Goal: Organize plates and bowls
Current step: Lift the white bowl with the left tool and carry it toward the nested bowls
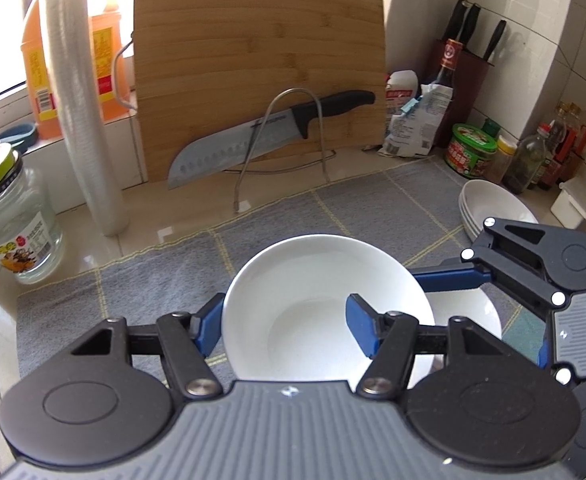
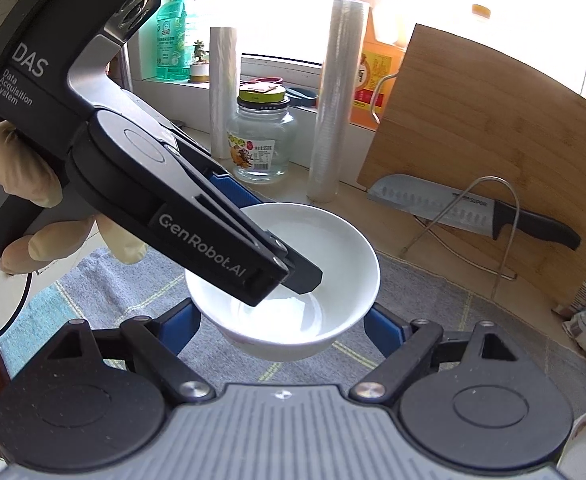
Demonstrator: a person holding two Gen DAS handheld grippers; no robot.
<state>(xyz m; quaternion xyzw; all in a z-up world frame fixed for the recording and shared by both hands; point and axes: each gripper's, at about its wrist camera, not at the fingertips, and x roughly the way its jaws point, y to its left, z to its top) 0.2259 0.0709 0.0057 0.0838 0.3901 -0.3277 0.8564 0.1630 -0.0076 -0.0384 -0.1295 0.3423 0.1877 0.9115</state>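
One grey mat [image 1: 125, 292] covered the bench, with one cutting board [image 1: 253, 68] and one knife [image 1: 261, 136] behind. One white bowl [image 1: 317, 300] hung above the mat, its rim pinched by the left tool [image 1: 283, 330]. The right tool [image 2: 281, 330] stood spread beneath it; three bowls [image 1: 493, 204] sat stacked nearby.

A pale counter [image 1: 141, 236] carries a grey checked mat [image 1: 333, 208], a glass jar [image 1: 13, 224] and stacked bowls [image 1: 493, 208].
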